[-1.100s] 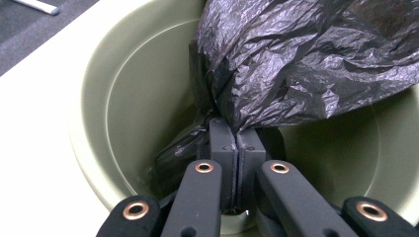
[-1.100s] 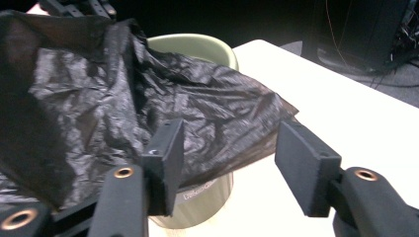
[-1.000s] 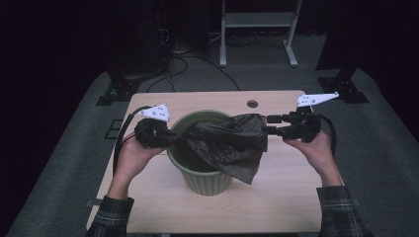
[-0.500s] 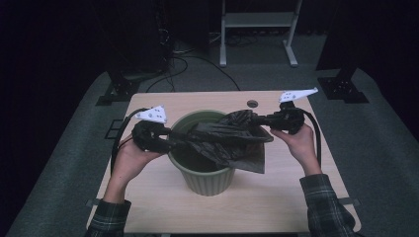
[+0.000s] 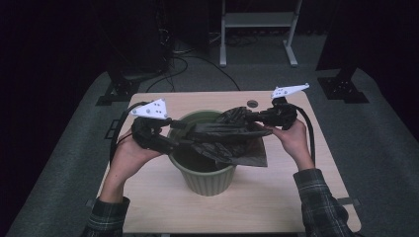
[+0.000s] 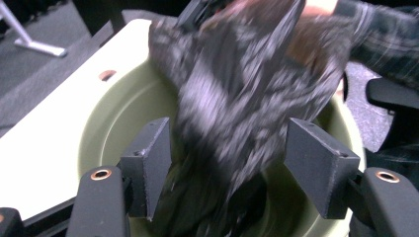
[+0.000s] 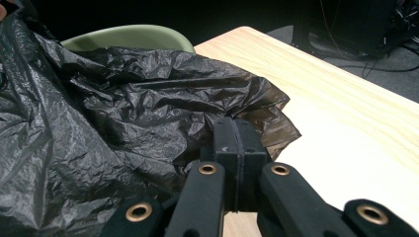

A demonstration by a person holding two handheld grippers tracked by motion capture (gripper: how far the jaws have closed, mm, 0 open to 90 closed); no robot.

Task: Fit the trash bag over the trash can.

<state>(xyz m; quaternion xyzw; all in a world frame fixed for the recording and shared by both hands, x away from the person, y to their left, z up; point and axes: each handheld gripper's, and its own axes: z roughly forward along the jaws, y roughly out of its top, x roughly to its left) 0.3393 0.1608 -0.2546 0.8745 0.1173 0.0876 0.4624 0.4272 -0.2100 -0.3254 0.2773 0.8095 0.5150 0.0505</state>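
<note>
A pale green bin [image 5: 205, 174] stands mid-table. A crumpled black plastic bag [image 5: 232, 140] lies across its mouth and hangs over the right rim. My right gripper [image 5: 253, 118] is shut on the bag's right edge; in the right gripper view the pads [image 7: 238, 143] pinch the bag [image 7: 99, 108] beside the bin rim [image 7: 128, 35]. My left gripper [image 5: 190, 136] is at the bin's left rim. Its jaws have just been opening, and in the left gripper view they [image 6: 230, 163] stand apart with the blurred bag [image 6: 237, 89] loose between them over the bin [image 6: 106, 113].
The wooden table [image 5: 257, 197] has a small round grommet [image 5: 252, 103] near its far edge. A metal stand [image 5: 257, 22] and cables [image 5: 192, 59] sit on the dark floor behind. Both forearms in plaid sleeves come in from the near edge.
The left jaws have opened off the bag and the hand has lifted slightly. The right gripper has closed on the bag and moved left toward the bin, bunching the bag over its mouth.
</note>
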